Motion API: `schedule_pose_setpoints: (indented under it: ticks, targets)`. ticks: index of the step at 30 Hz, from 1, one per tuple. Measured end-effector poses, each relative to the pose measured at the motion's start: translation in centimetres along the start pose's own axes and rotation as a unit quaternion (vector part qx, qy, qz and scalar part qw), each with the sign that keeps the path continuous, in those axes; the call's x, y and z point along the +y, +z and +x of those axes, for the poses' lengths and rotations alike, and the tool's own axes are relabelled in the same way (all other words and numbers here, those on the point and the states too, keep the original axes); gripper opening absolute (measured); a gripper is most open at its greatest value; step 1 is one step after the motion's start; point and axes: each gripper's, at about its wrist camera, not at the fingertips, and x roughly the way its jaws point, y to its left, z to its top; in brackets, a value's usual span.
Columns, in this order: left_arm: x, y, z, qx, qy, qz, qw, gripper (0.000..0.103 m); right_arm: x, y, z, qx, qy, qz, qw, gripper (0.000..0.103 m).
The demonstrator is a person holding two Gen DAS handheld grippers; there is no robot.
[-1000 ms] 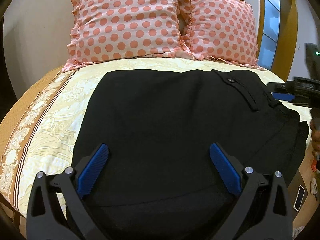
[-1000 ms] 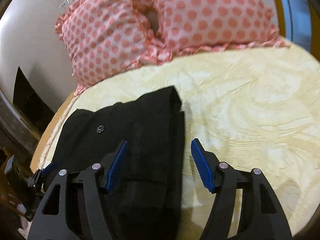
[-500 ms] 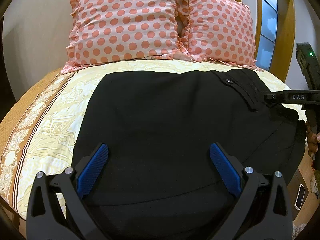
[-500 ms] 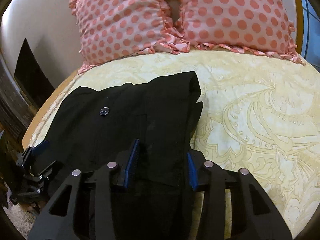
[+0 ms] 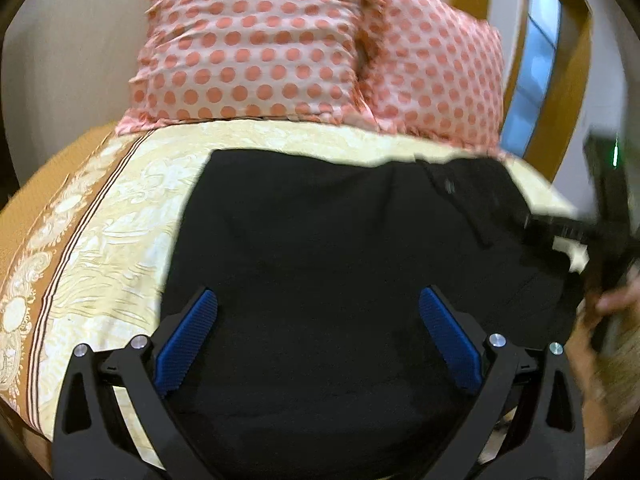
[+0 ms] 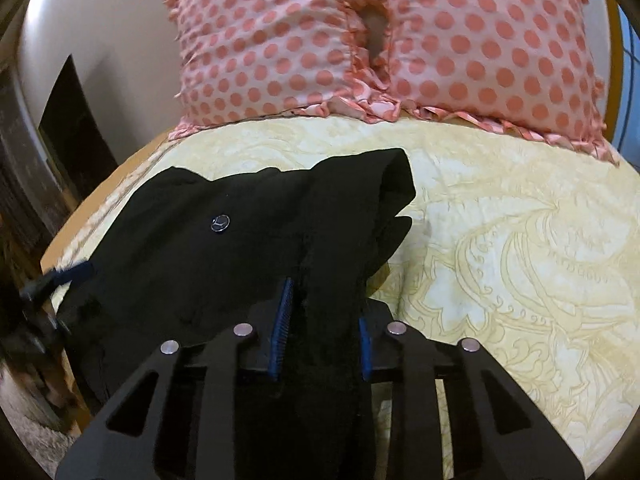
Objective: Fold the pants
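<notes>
Black pants (image 5: 320, 248) lie folded on a cream patterned bed. In the left wrist view my left gripper (image 5: 318, 320) is open wide, its blue pads over the near part of the pants, holding nothing. In the right wrist view my right gripper (image 6: 324, 312) is shut on the waistband end of the pants (image 6: 240, 240), with cloth pinched between its blue pads; a pocket button (image 6: 220, 222) shows to the left. The right gripper also shows blurred in the left wrist view (image 5: 580, 232) at the pants' right end.
Two pink polka-dot pillows (image 5: 280, 48) (image 6: 400, 40) stand at the head of the bed. The bedspread (image 6: 520, 240) stretches right of the pants. A brown border (image 5: 60, 208) runs along its left edge. A wooden door frame (image 5: 568, 80) stands at the right.
My right gripper closed from open onto the waistband end of the pants. My left gripper stayed open and moved closer over the pants.
</notes>
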Motion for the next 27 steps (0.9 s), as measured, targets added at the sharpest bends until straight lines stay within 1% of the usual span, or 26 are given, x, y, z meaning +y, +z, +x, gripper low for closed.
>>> schedule_pose_setpoints:
  ticks: [1, 3, 4, 7, 9, 10, 11, 12, 14, 16, 17, 20, 25, 27]
  targets:
    - [1.2, 0.9, -0.5, -0.004, 0.0, -0.019, 0.9998, 0.101, -0.3, 0.1, 0.2, 0.004, 0.003, 0.007, 1.0, 0.03]
    - [2.9, 2.2, -1.1, -0.014, 0.005, -0.037, 0.9992, 0.101, -1.2, 0.3, 0.6, 0.013, 0.017, 0.032, 0.999, 0.035]
    - [4.0, 3.1, -1.3, -0.016, 0.017, -0.044, 0.9988, 0.101, -1.7, 0.4, 0.9, 0.017, 0.024, 0.047, 0.998, 0.041]
    - [6.1, 4.8, -0.9, -0.01, 0.047, -0.047, 0.9977, 0.101, -2.6, 0.4, 1.6, 0.022, 0.04, 0.069, 0.997, 0.047]
    - [7.2, 5.7, -0.1, 0.004, 0.055, -0.049, 0.9973, 0.101, -2.6, 0.3, 1.6, 0.014, 0.051, 0.065, 0.996, 0.035]
    - [7.7, 6.0, 0.4, 0.015, 0.054, -0.053, 0.997, 0.101, -2.3, 0.3, 1.2, 0.004, 0.054, 0.056, 0.997, 0.026]
    - [8.2, 6.2, 0.9, 0.025, 0.048, -0.055, 0.997, 0.101, -1.9, 0.3, 0.9, -0.002, 0.051, 0.049, 0.997, 0.021]
    - [8.5, 6.4, 1.4, 0.034, 0.041, -0.058, 0.9969, 0.101, -1.6, 0.3, 0.5, -0.009, 0.052, 0.043, 0.998, 0.019]
    - [8.9, 6.7, 2.8, 0.057, 0.033, -0.059, 0.9961, 0.1, -0.8, 0.4, -0.6, -0.033, 0.067, 0.03, 0.997, 0.017]
    - [9.0, 7.0, 4.0, 0.075, 0.028, -0.056, 0.9952, 0.097, 0.0, 0.5, -1.8, -0.056, 0.087, 0.012, 0.995, 0.016]
    - [9.0, 7.1, 4.6, 0.084, 0.028, -0.054, 0.9946, 0.094, 0.4, 0.6, -2.1, -0.062, 0.087, 0.002, 0.994, 0.016]
    - [8.7, 7.3, 6.0, 0.104, 0.022, -0.047, 0.9932, 0.088, 0.7, 0.7, -1.9, -0.058, 0.073, -0.011, 0.996, 0.016]
    - [8.8, 7.6, 8.1, 0.141, 0.0, -0.058, 0.9884, 0.082, -0.9, 0.4, -1.1, -0.046, 0.084, 0.019, 0.995, 0.016]
    - [8.7, 7.8, 8.5, 0.145, -0.001, -0.056, 0.9879, 0.08, -1.1, 0.3, -0.9, -0.046, 0.086, 0.022, 0.995, 0.016]
